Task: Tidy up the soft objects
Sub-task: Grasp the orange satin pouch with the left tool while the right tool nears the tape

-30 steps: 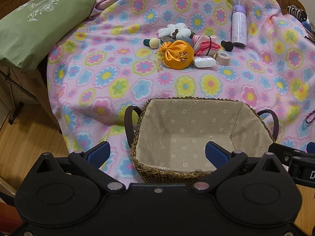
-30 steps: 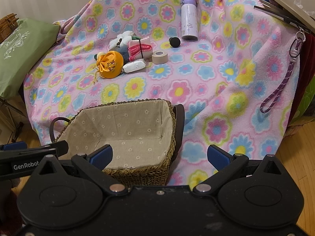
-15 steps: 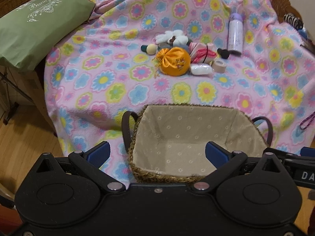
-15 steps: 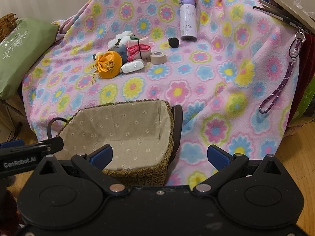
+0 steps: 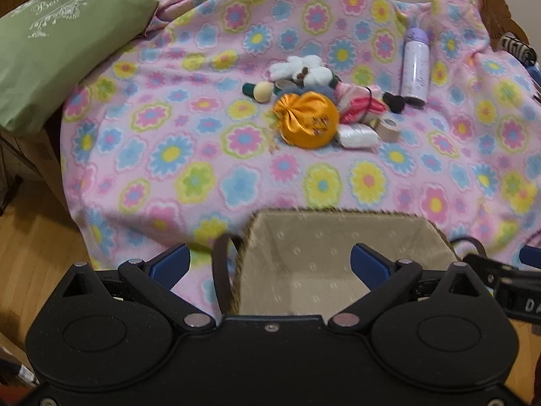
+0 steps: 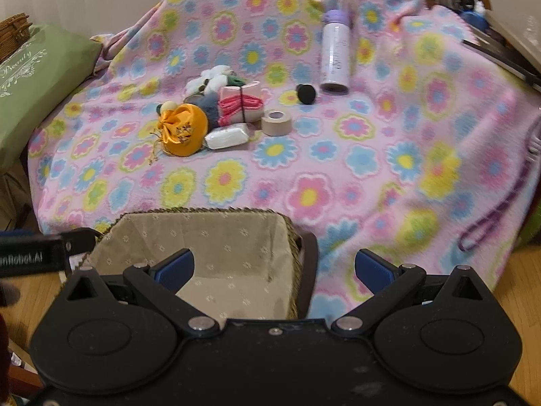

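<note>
A woven basket (image 5: 436,233) (image 6: 135,218) with a beige dotted lining stands empty at the near edge of the flowered blanket. Farther back lies a cluster: an orange satin pouch (image 5: 309,120) (image 6: 184,128), a white plush toy (image 5: 301,67) (image 6: 211,76), a pink folded cloth bundle (image 5: 358,106) (image 6: 241,105) and a white soft packet (image 5: 358,135) (image 6: 226,137). My left gripper (image 5: 268,264) hovers open over the basket's left rim. My right gripper (image 6: 274,267) hangs open over the basket's right rim. Both hold nothing.
A lilac bottle (image 5: 416,67) (image 6: 334,55), a tape roll (image 5: 389,128) (image 6: 276,122), a black puff (image 6: 306,93) and a makeup sponge (image 5: 262,91) sit by the cluster. A green pillow (image 5: 61,47) lies at the left. A purple lanyard (image 6: 497,213) hangs at the right. Wood floor lies below.
Both grippers have risen and pulled back a little, so the basket sits lower in both views and the cluster looks closer to centre. Nothing was picked up.
</note>
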`<action>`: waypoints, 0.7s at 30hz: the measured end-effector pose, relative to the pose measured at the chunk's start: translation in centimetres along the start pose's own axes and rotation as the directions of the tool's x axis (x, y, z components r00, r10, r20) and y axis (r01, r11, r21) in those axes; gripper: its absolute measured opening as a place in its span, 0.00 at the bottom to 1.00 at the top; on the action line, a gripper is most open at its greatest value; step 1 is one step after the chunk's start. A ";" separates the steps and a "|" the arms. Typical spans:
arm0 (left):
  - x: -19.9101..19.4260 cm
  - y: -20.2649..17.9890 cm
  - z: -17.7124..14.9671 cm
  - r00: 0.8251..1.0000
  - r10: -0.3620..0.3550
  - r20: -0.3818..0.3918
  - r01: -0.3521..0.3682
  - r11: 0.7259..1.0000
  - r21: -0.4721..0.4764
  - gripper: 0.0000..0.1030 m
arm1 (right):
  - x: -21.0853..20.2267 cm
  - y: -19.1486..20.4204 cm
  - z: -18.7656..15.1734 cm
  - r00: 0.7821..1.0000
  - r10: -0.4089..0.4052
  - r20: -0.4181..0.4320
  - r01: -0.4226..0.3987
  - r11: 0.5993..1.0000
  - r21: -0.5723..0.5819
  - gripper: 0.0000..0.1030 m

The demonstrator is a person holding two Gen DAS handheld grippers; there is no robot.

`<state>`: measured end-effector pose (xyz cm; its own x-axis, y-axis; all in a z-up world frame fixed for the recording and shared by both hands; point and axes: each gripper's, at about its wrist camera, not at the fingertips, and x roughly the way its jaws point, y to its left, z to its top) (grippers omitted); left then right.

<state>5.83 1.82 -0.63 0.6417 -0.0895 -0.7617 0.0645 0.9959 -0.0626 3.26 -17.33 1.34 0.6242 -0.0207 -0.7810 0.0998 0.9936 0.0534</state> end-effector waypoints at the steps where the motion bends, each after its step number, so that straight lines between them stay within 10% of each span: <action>1: 0.3 0.1 0.5 1.000 0.001 0.003 -0.001 1.000 0.003 0.95 | 0.3 0.0 0.4 1.000 0.013 -0.005 -0.013 1.000 0.002 0.97; 21: 10.9 -2.1 8.6 0.999 -0.048 -0.020 0.050 0.989 0.142 0.95 | 9.9 -2.6 9.0 1.000 0.010 -0.025 -0.009 0.998 0.068 0.88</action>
<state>19.26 -1.29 -3.23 0.6221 -0.1366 -0.7709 0.2042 0.9789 -0.0087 16.18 -21.14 -0.91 0.6059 -0.0078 -0.7955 0.1470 0.9838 0.1023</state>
